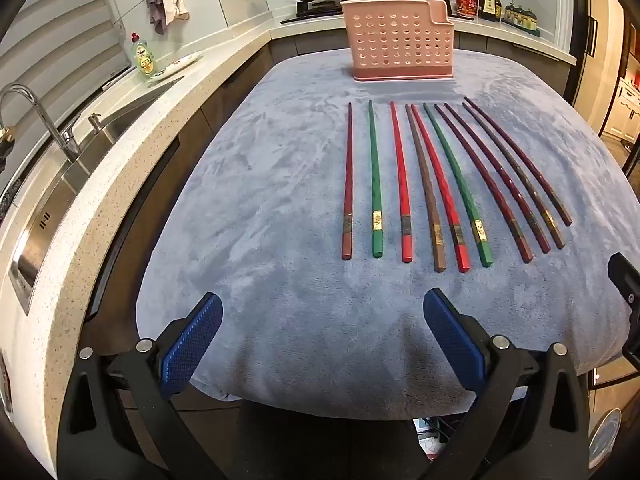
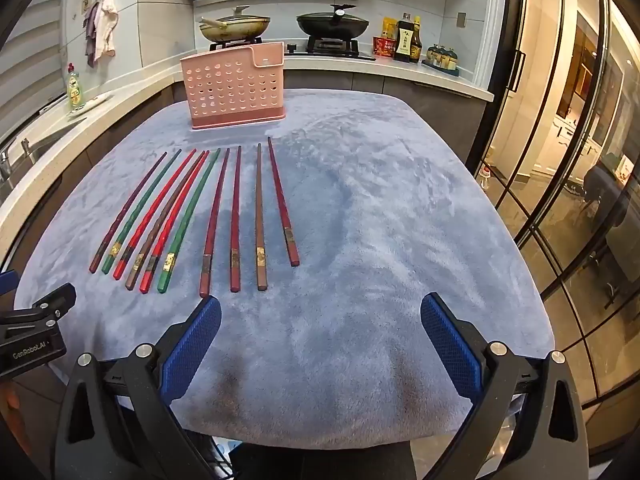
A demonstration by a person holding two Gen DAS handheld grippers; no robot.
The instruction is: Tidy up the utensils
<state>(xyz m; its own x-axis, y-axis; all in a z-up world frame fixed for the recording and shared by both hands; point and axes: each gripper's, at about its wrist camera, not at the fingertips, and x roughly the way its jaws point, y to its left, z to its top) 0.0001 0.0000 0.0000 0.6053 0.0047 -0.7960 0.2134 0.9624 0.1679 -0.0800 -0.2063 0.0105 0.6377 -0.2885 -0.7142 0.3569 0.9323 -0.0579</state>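
Ten chopsticks (image 1: 404, 184) lie side by side on the blue-grey cloth (image 1: 248, 208), ahead of both grippers and touching neither. The left gripper (image 1: 322, 312) and right gripper (image 2: 320, 314) are spread wide and empty (blue pads apart). Beyond the row stands the pink holder (image 1: 394, 40).

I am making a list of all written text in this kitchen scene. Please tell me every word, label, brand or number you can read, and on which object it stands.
"GenRobot.AI": on the black body of the left gripper, seen from the right wrist view.
Green dish soap bottle: label too blurred to read.
Dark sauce bottle by the stove: characters too small to read.
Red packet beside it: print unreadable.
Gold bands on the chopsticks: markings too small to read.
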